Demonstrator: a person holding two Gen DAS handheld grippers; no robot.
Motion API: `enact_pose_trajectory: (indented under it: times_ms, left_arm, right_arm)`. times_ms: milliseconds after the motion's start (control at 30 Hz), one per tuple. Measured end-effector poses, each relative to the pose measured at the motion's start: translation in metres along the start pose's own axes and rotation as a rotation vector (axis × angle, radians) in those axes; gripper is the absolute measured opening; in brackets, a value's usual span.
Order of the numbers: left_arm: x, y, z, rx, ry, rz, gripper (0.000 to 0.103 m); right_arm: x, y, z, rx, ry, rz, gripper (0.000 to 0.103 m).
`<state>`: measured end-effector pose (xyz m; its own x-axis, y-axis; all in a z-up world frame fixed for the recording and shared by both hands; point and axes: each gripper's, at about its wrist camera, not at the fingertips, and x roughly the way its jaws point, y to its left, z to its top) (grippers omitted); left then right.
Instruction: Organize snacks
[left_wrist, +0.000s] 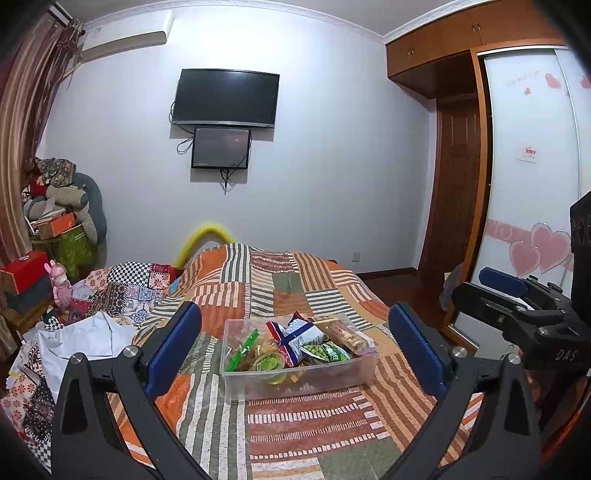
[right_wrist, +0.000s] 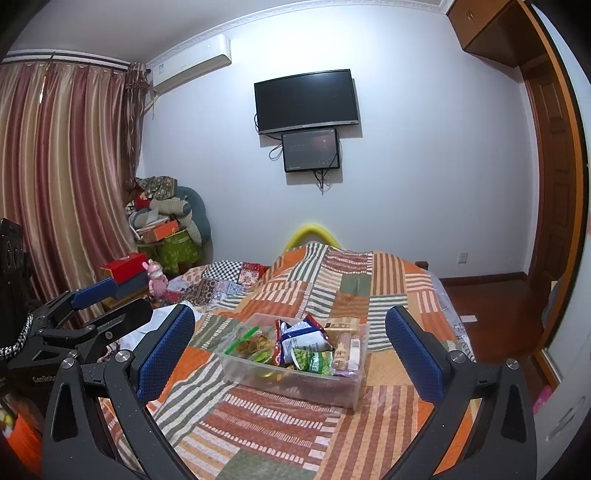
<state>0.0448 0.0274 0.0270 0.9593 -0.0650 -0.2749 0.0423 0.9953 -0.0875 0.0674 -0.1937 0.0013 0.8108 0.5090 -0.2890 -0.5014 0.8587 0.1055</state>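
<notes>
A clear plastic box (left_wrist: 236, 363) sits on the bed's striped patchwork quilt (left_wrist: 295, 417), and it shows in the right wrist view too (right_wrist: 236, 363). It holds several snacks: a blue and white bag (left_wrist: 299, 338), a green pea packet (left_wrist: 327, 350), a green jelly cup (left_wrist: 267, 363) and a biscuit pack (left_wrist: 345, 332). My left gripper (left_wrist: 295, 349) is open and empty, held above the quilt in front of the box. My right gripper (right_wrist: 290, 349) is open and empty, likewise short of the box. The right gripper shows at the right edge of the left wrist view (left_wrist: 517, 295).
A crumpled checkered quilt (left_wrist: 125, 284) and a white cloth (left_wrist: 85, 336) lie left of the box. A pink toy (left_wrist: 61, 282) and red box (left_wrist: 22, 271) stand by the bed. Piled cushions fill the corner (right_wrist: 166, 214). Wardrobe (left_wrist: 532, 166) and wooden floor (right_wrist: 491, 306) are right.
</notes>
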Motion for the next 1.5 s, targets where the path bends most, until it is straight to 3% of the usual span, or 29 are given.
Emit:
enact_pose_trajectory:
  times_ms: [1500]
  left_arm:
    - [-0.0018, -0.0056, -0.0023, 0.003, 0.007, -0.017, 0.103]
  right_arm:
    - [-0.0032, 0.0013, -0.0024, 0.024, 0.006, -0.004, 0.103]
